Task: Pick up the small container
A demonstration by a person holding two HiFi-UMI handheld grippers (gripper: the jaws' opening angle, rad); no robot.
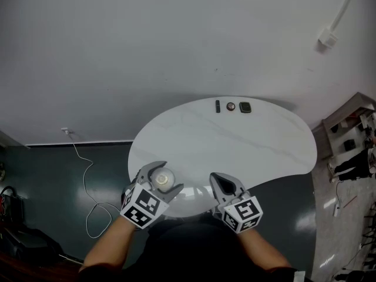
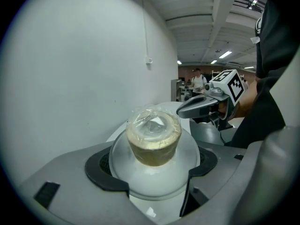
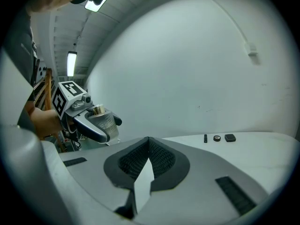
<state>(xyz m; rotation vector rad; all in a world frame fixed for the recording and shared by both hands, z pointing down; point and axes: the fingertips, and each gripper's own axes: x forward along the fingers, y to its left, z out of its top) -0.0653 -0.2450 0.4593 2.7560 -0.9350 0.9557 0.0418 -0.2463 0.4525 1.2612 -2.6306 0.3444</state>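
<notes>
The person's 2 arms come in from the bottom of the head view, and each hand holds a gripper close to the body. The left gripper [image 1: 169,177] pinches the small container [image 2: 153,142]. 1 dark pad sits on each side of it and presses on its clear wall. The small container is a clear cup with crinkly film over its top and something tan inside. It stands upright between the jaws, over the near left part of the white desk [image 1: 235,140]. I cannot tell if its bottom touches the desk.

The right gripper [image 1: 216,180] is just to the right of it, near the front edge of the desk. Its 2 jaws are pressed together, tip to tip, with nothing between them. The 2 grippers are near each other but do not touch. Each one has a cube with black and white squares on it, the left cube [image 1: 143,206] and the right cube [image 1: 244,213].

3 little things lie in a row at the far edge of the desk, well apart from the grippers: a thin black stick [image 1: 217,106], a small round thing [image 1: 231,106] and a small black block [image 1: 245,107]. A white cable [image 1: 88,181] curls on the dark floor to the left of the desk.
</notes>
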